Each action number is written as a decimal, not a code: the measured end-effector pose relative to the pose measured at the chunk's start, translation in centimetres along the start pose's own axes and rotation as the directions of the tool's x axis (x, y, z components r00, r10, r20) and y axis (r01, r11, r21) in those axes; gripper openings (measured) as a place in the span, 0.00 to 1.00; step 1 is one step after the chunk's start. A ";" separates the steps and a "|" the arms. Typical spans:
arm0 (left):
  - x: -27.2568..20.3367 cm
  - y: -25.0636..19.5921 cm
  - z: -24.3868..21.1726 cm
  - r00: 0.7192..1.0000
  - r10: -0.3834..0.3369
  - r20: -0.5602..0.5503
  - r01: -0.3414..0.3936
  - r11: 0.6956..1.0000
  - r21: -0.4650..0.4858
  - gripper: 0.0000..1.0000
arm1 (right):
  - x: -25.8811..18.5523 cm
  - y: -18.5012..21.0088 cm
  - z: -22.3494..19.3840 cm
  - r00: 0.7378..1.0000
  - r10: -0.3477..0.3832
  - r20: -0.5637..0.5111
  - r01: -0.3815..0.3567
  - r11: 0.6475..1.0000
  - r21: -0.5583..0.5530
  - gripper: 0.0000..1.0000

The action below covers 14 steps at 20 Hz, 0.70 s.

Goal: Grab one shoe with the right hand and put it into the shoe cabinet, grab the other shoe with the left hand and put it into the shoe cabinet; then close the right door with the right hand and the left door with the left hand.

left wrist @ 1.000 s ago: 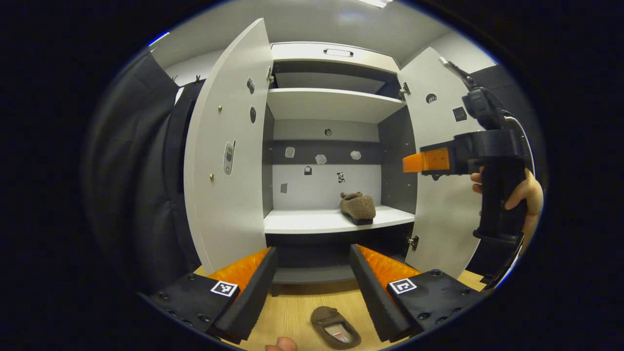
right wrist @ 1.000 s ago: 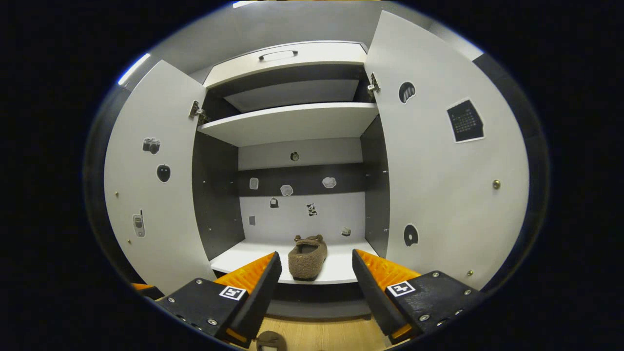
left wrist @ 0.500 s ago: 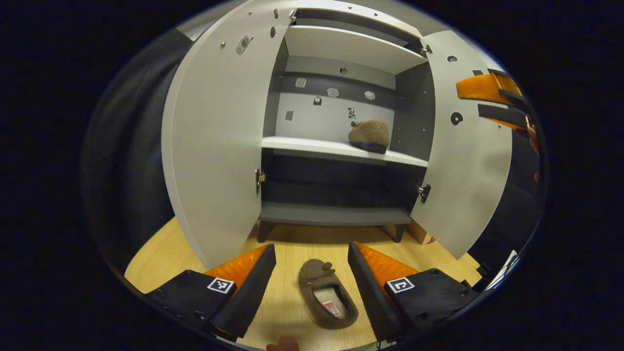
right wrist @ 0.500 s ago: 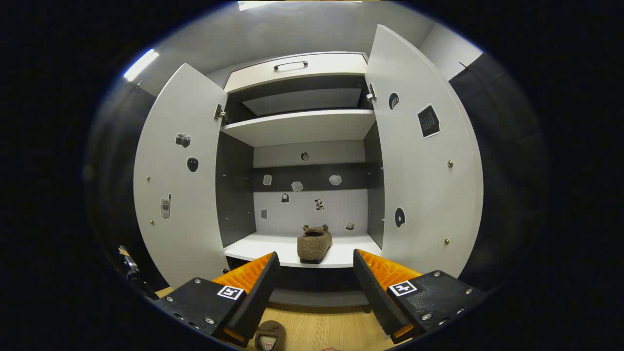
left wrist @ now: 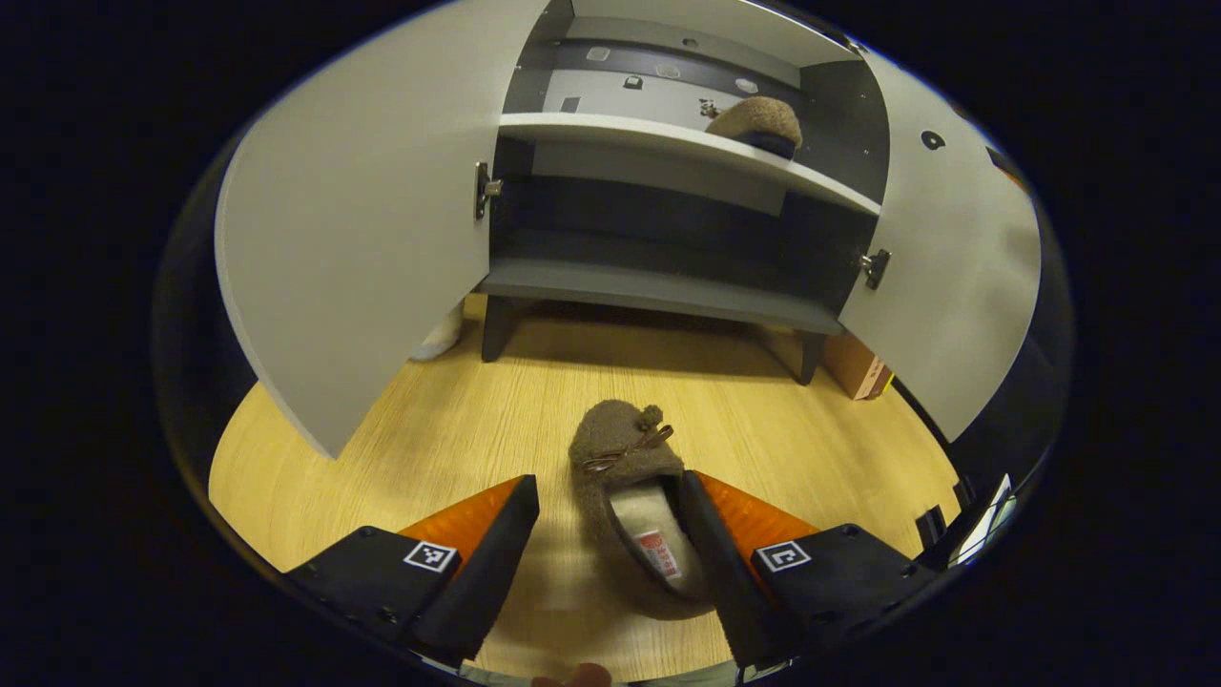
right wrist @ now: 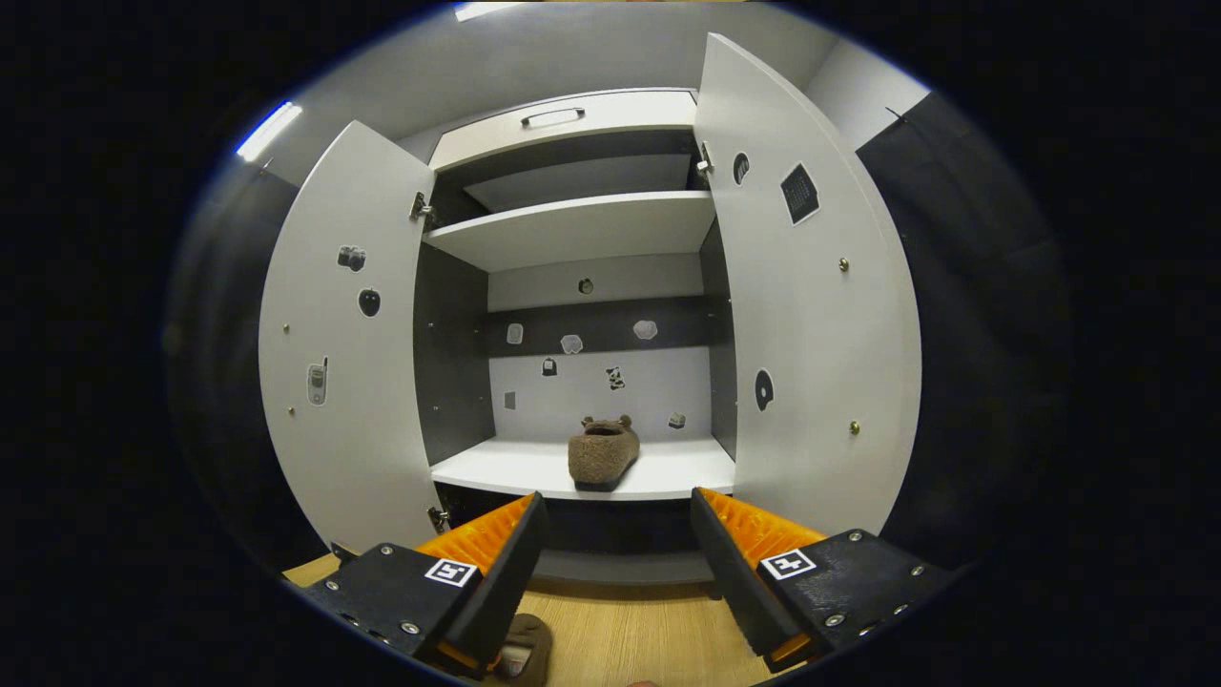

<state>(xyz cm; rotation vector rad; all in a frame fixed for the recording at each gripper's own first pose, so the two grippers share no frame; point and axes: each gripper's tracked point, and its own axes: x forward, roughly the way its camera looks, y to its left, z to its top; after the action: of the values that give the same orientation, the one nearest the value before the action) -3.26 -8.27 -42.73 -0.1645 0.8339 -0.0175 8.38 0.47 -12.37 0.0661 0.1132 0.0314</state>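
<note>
The left gripper (left wrist: 606, 534) hangs spread over the shoe on the floor (left wrist: 630, 496). Its right finger seems to touch the shoe's inner rim. The right gripper (right wrist: 615, 549) is spread too.

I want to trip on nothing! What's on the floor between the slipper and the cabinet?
Nothing: the left gripper view shows bare wood floor between the slipper and the cabinet.

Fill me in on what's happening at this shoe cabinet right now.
A person holding a gripper in each hand is putting a pair of brown fuzzy slippers away. One slipper already sits on the white shelf of the shoe cabinet, both doors wide open. The left gripper is open and low over the second slipper on the wooden floor, one finger at its side, not yet gripping. The right gripper is open, empty, facing the cabinet.
</note>
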 end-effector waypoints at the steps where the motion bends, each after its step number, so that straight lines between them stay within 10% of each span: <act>1: 0.8 0.4 -0.7 1.000 0.010 -0.018 -0.010 1.000 -0.004 0.98 | 0.1 -0.2 -0.4 1.000 -0.003 -0.004 0.003 1.000 0.008 0.92; 10: 5.3 2.0 -2.2 0.995 0.069 -0.065 -0.069 0.998 0.013 0.88 | 0.7 -2.7 -2.7 0.999 -0.014 -0.037 0.016 0.999 0.042 0.93; 14: 6.4 0.8 -3.9 0.992 0.032 -0.120 -0.039 0.997 -0.061 0.55 | 0.5 -2.6 -2.8 0.999 0.008 -0.031 -0.007 0.999 0.042 0.92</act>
<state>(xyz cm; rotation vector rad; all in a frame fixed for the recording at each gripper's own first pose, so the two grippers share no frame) -1.87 -8.57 -50.10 -0.2095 0.9569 0.0330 8.58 -1.90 -15.37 0.1077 0.1452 0.0373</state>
